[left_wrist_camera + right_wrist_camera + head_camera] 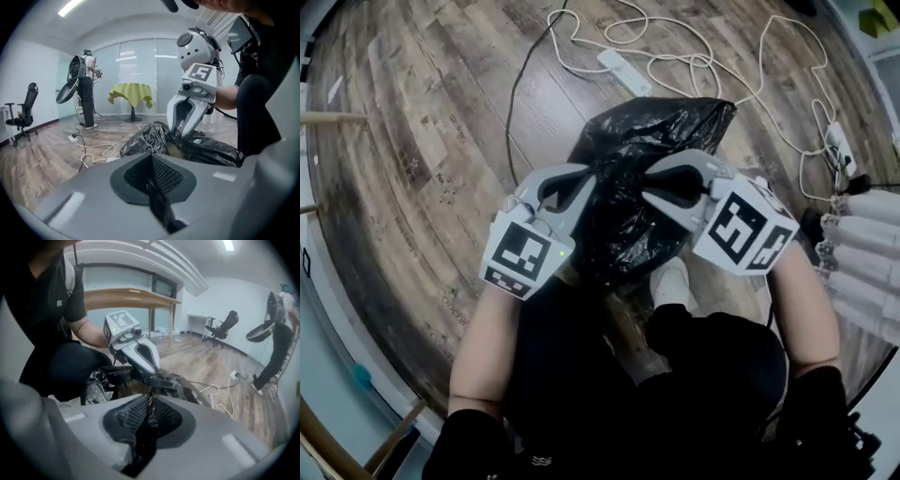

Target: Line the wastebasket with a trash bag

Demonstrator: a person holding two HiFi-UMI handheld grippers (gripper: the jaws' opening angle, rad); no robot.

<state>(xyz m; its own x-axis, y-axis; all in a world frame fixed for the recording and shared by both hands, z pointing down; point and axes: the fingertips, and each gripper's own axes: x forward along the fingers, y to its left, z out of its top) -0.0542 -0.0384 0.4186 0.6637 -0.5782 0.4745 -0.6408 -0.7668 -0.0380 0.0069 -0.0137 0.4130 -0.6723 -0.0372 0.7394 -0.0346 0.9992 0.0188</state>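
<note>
One black trash bag point(628, 178). Two tongs: left tongs point(584, 187), right tongs point(654, 187). Two white power strips point(623, 70), twelve and two o'clock.

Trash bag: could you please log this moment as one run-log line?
left gripper: shut on trash bag | right gripper: shut on trash bag | trash bag: crumpled between both grippers, above wood floor

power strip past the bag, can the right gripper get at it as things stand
Probably not yet: the right gripper is shut on the trash bag, which lies between it and the power strip. It would need to let go first.
</note>
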